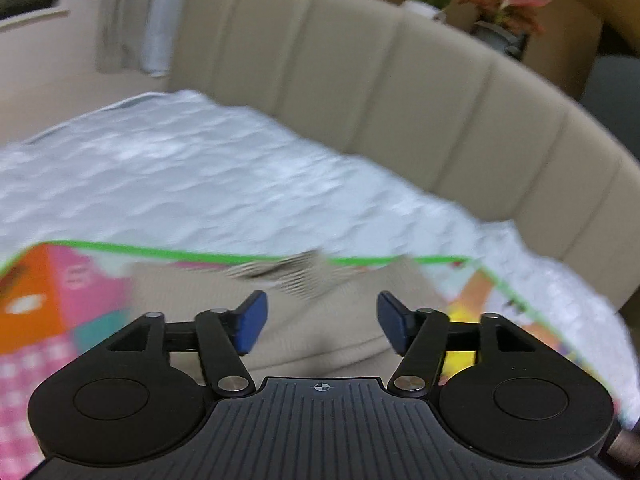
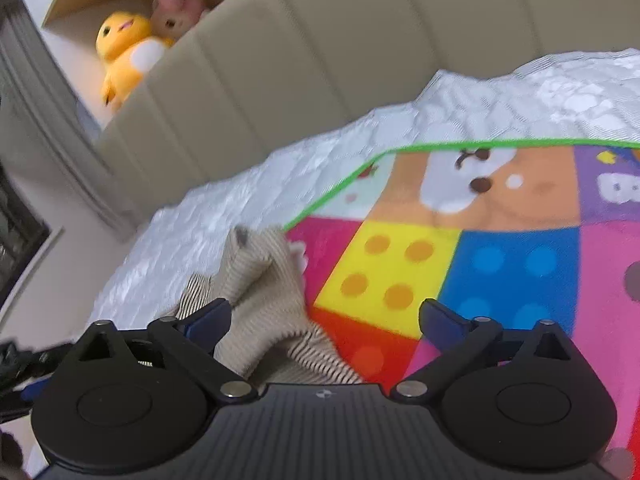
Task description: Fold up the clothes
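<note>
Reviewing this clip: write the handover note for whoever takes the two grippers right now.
Left gripper: open, empty, over the beige garment.
Right gripper: open, empty, with the garment's bunched part just ahead of its left finger.
The garment lies rumpled on the colourful play mat, which is spread over the white bedcover.
Done: no neat fold visible.
Left: flatten it, then fold.

1. Left gripper [image 1: 322,322]: jaws spread wide, blue pads [image 1: 250,326] facing each other, nothing between them.
2. Right gripper [image 2: 326,326]: jaws spread wide too, nothing clamped.
3. Both tilted forward and downward; left view motion-blurred.
4. No hands or arms visible.
</note>
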Action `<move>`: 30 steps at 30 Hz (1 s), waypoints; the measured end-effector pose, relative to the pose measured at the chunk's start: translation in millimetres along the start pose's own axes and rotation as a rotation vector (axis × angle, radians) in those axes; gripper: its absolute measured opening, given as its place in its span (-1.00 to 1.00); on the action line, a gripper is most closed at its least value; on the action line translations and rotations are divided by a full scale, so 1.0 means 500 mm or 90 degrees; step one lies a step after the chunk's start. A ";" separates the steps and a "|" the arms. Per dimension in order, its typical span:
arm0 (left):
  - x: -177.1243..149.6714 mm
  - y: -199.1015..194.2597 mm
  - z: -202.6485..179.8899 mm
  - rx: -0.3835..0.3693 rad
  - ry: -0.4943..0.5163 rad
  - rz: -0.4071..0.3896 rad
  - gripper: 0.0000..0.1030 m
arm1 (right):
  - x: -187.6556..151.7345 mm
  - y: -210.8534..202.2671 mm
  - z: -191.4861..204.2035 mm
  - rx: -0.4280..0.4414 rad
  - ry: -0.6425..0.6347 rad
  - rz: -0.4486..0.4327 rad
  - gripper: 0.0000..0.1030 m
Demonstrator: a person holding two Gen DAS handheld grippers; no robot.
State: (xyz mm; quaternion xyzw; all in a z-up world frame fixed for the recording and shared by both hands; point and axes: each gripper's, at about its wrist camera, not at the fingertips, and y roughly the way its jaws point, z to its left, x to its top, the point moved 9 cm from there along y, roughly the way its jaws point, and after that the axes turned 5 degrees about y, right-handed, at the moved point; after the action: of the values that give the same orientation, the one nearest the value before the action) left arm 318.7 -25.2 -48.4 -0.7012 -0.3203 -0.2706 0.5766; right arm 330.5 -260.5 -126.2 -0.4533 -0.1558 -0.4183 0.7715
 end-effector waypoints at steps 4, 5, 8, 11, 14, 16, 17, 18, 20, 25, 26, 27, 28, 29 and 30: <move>-0.042 -0.030 0.117 0.062 -0.012 0.047 0.77 | -0.046 0.022 0.047 0.031 -0.061 0.062 1.00; -0.056 -0.027 0.137 0.072 -0.020 0.062 0.78 | -0.061 0.028 0.057 0.026 -0.082 0.075 1.00; -0.105 -0.001 0.178 0.087 -0.028 0.118 0.78 | -0.099 0.045 0.073 -0.002 -0.142 0.104 1.00; -0.121 0.025 0.187 0.105 -0.003 0.125 0.77 | -0.113 0.056 0.069 -0.018 -0.137 0.125 1.00; -0.108 0.041 0.194 0.109 0.020 0.089 0.78 | -0.119 0.059 0.066 -0.025 -0.125 0.139 1.00; -0.105 0.049 0.205 0.111 0.023 0.069 0.81 | -0.125 0.055 0.073 -0.031 -0.152 0.131 1.00; -0.107 0.053 0.212 0.111 0.023 0.065 0.83 | -0.128 0.052 0.077 -0.034 -0.168 0.124 1.00; -0.112 0.060 0.219 0.106 0.030 0.073 0.84 | -0.120 0.043 0.085 -0.034 -0.183 0.099 1.00; -0.117 0.062 0.230 0.098 0.046 0.080 0.89 | -0.096 0.015 0.104 -0.032 -0.211 0.027 0.96; -0.106 0.053 0.244 0.041 0.028 0.073 0.89 | -0.009 0.024 0.157 -0.057 -0.256 -0.077 0.46; -0.101 0.046 0.245 0.009 0.003 0.065 0.89 | 0.001 0.049 0.157 -0.063 -0.249 -0.066 0.24; -0.096 0.038 0.245 -0.026 -0.024 0.056 0.89 | 0.011 0.074 0.158 -0.068 -0.242 -0.055 0.08; -0.087 0.029 0.243 -0.070 -0.059 0.045 0.89 | 0.013 0.100 0.158 -0.068 -0.236 -0.034 -0.08; -0.078 0.021 0.240 -0.105 -0.086 0.035 0.89 | 0.012 0.127 0.158 -0.064 -0.229 -0.009 -0.39; -0.072 0.016 0.236 -0.128 -0.098 0.026 0.89 | 0.015 0.129 0.161 -0.058 -0.229 -0.004 -0.57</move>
State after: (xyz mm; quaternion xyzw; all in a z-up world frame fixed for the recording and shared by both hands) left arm 302.5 84.8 -102.5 -0.7807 -0.3206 -0.2343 0.4826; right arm 397.0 -182.3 -114.7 -0.5552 -0.2734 -0.3392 0.7085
